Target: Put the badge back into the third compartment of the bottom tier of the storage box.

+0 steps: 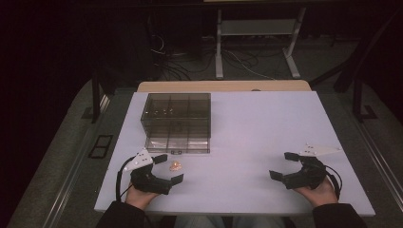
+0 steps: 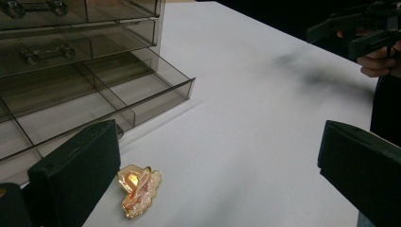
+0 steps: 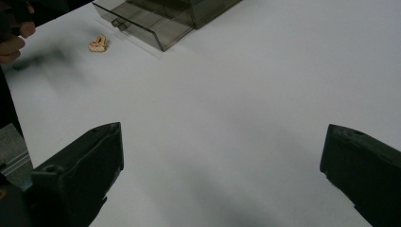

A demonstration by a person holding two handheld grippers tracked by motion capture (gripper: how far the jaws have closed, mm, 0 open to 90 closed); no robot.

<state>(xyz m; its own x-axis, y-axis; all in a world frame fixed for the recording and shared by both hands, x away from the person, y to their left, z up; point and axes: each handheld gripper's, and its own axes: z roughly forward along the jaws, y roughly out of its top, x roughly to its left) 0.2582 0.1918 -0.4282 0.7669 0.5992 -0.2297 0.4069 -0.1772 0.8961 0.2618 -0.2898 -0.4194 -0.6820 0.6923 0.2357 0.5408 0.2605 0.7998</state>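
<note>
While its drawer (image 2: 142, 101) gapes empty, organizer (image 1: 177, 121) holds trinkets (image 1: 165, 112).

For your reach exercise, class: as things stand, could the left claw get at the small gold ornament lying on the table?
Probably yes. The left claw is open, and the gold ornament lies on bare table right between its jaws, apart from the open drawer.

No text, label, brand, number or sign could be read anywhere in the three views.
</note>
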